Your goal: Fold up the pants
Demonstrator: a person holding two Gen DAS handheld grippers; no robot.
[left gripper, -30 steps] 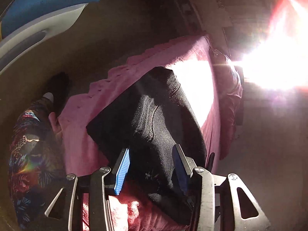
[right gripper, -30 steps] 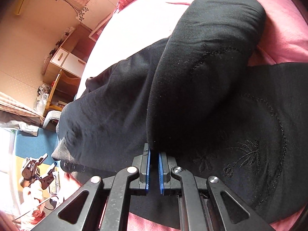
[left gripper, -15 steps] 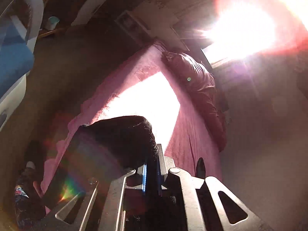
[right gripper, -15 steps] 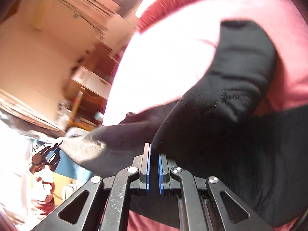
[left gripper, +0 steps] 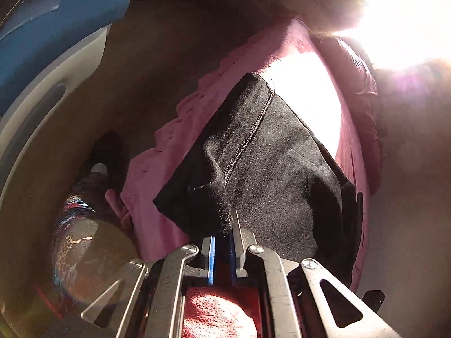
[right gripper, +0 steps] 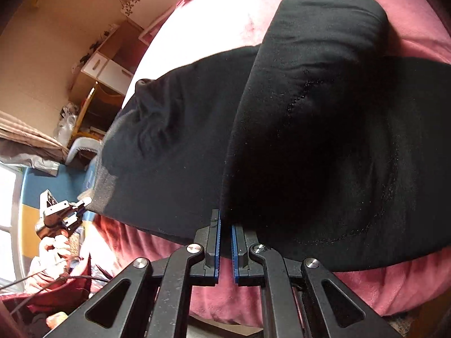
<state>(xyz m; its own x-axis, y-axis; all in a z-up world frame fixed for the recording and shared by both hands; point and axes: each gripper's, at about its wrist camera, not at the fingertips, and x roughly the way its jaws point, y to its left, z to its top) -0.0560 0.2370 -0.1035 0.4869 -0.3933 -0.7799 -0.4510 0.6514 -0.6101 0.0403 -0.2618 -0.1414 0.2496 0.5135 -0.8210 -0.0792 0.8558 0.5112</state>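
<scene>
Black pants (left gripper: 267,155) lie on a pink bed cover (left gripper: 180,146), one leg folded over the other. My left gripper (left gripper: 222,233) is shut on a fuzzy corner of the cloth and holds it a little off the bed. In the right wrist view the pants (right gripper: 310,112) fill the middle, and my right gripper (right gripper: 225,219) is shut on the near edge of the folded upper layer. The left gripper (right gripper: 80,207), held in a hand, shows there at the far left, pinching the greyish end of the pants.
The person's leg in patterned trousers (left gripper: 73,225) stands beside the bed edge, near a blue and white chair (left gripper: 56,28). Window glare (left gripper: 408,14) washes out the far end of the bed. A wooden cabinet (right gripper: 107,67) stands along the wall.
The left gripper's jaws, open around the pants a second ago, have shut on the cloth. It swung up and came back down. The right gripper kept its grip and shifted sideways.
</scene>
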